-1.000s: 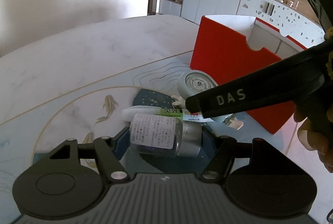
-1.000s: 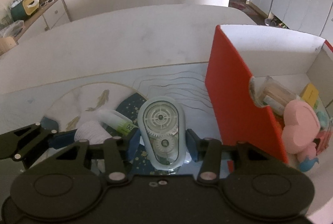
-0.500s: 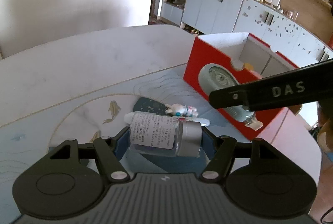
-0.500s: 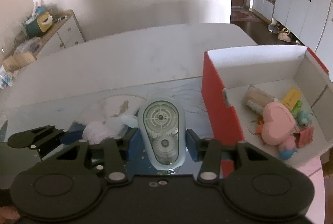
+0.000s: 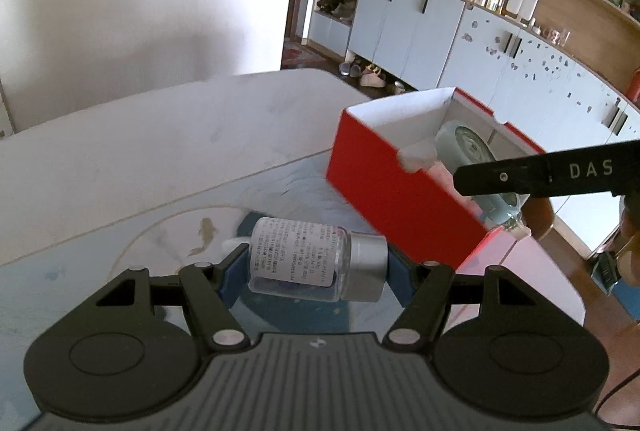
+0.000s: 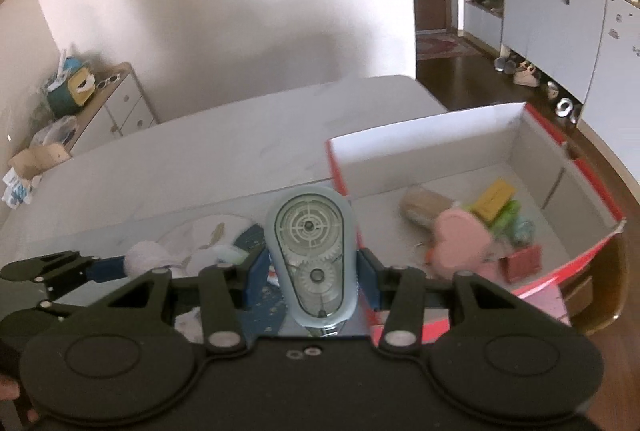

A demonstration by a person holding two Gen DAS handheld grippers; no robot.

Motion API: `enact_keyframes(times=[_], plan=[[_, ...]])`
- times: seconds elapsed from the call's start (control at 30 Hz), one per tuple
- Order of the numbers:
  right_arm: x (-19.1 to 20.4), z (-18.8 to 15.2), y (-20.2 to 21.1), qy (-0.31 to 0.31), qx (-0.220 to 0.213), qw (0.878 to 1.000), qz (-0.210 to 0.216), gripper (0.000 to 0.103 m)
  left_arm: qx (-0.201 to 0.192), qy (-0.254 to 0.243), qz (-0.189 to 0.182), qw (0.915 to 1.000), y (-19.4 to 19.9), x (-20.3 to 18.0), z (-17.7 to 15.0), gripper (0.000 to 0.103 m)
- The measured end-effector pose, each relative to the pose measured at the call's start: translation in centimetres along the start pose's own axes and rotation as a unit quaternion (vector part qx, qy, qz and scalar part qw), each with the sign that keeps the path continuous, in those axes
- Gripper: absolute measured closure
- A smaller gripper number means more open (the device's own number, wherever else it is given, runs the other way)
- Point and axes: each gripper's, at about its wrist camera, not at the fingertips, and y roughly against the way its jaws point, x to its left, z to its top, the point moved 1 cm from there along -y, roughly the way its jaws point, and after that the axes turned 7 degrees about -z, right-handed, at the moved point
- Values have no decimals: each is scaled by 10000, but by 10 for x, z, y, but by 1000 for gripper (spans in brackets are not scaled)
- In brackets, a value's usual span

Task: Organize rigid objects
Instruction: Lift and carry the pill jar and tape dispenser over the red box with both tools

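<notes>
My left gripper [image 5: 316, 269] is shut on a clear bottle [image 5: 296, 257] with a white label and a silver cap, held sideways above the table. My right gripper [image 6: 312, 271] is shut on a pale blue correction tape dispenser [image 6: 310, 231], which hangs at the near left corner of the red box [image 6: 436, 143]. In the left wrist view the dispenser [image 5: 460, 145] sits over the red box [image 5: 384, 191], behind a black finger [image 5: 540, 173] of the right gripper. The left gripper's blue finger [image 6: 106, 268] shows low on the left in the right wrist view.
The box holds a pink heart-shaped thing [image 6: 460, 235], a yellow pack [image 6: 494, 197], a beige tube [image 6: 420, 205] and small toys. A white tube [image 6: 226, 255] and a dark blue disc [image 6: 250, 239] lie on the fish-pattern mat. The white table [image 6: 240, 143] ends behind the box.
Both grippers have risen. The bottle has left the table in the left gripper. The right gripper has carried the dispenser up and towards the box opening.
</notes>
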Motion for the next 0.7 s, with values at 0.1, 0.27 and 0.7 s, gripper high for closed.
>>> enact_keyframes(times=[0.1, 0.27, 0.7], plan=[[-19, 4, 4, -25, -72, 10000, -36, 56, -46, -11, 2, 10000, 0, -13, 8, 33], [-49, 9, 6, -55, -172, 9998, -74, 56, -101, -8, 23, 9999, -7, -35, 21, 33], [-123, 26, -9, 100, -399, 9988, -263, 56, -32, -19, 46, 10000, -58, -88, 67, 33]])
